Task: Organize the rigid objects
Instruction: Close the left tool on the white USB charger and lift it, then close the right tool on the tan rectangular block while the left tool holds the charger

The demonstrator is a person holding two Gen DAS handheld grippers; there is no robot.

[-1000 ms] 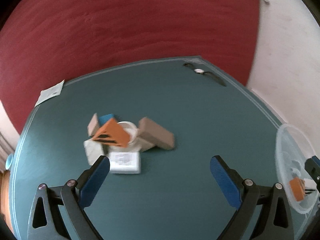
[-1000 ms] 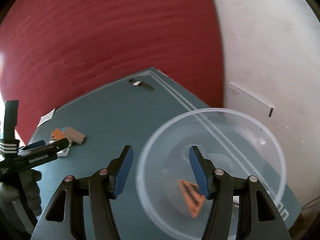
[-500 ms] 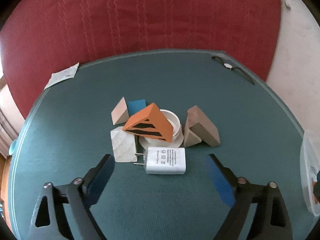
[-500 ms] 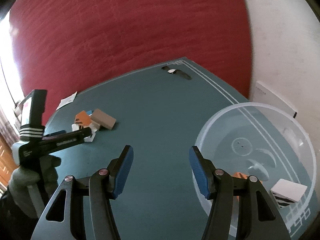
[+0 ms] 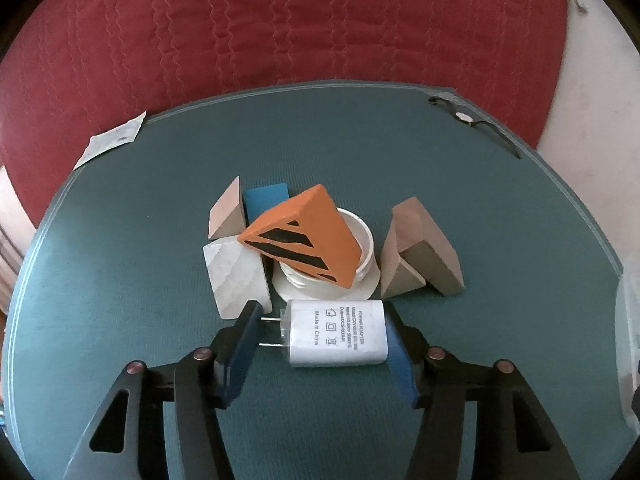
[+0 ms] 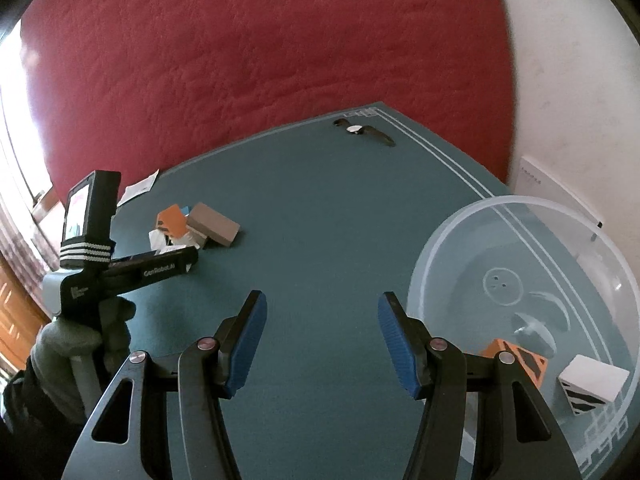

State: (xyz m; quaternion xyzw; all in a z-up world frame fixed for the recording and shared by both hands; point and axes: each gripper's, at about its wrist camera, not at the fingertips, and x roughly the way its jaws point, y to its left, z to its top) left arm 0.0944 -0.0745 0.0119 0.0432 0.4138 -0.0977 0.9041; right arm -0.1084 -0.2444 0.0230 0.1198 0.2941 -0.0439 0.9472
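A white power adapter lies on the green table, prongs to the left. My left gripper is closing on it lengthwise, one pad at the prong tips and the other against its far end. Just behind sit an orange striped wedge leaning on a white round lid, a white block, a tan wedge, a blue block and brown wedges. My right gripper is open and empty, left of a clear bowl holding an orange striped block and a white striped block.
A wristwatch lies near the table's far corner and a paper slip at the far left edge. Red quilted fabric rises behind the table. A gloved hand holds the left gripper beside the pile.
The left gripper came down and forward to the pile and its jaws narrowed around the adapter. The right gripper swung left off the bowl, which now sits to its right.
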